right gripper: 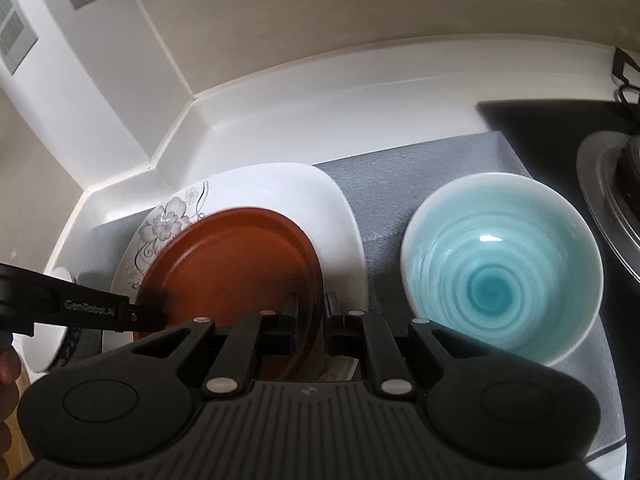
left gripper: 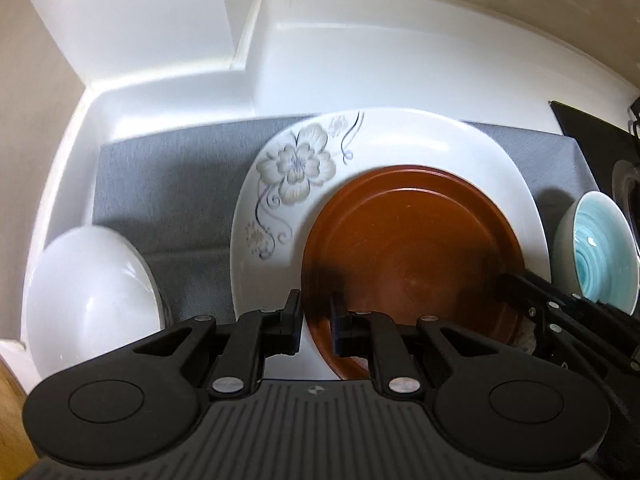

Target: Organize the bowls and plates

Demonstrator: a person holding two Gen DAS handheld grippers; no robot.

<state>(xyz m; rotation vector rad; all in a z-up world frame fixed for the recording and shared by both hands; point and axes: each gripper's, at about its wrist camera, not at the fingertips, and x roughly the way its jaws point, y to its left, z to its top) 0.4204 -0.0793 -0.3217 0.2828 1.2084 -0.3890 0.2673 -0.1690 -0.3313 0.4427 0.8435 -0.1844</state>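
Now the left tool [left gripper: 316,322] and right tool [right gripper: 311,320] are each pinching the brown plate's [left gripper: 412,248] near rim, nearly closed, over the flowered white plate [left gripper: 424,144]. Flanking closely: white bowl [left gripper: 88,300] left, blue bowl [right gripper: 504,268] right; gray mat [left gripper: 172,184] lying bare far-left.

A white desk [left gripper: 360,40] fills a corner, its glossy raised back edge [right gripper: 360,60] catching soft light. Beige walls [right gripper: 320,0] rise behind it, and a white column [left gripper: 132,12] juts out at the far left. A grey mat [left gripper: 180,184] lies across the desk. At the right sits a black stove top [right gripper: 540,120] with a metal burner ring [right gripper: 600,184].
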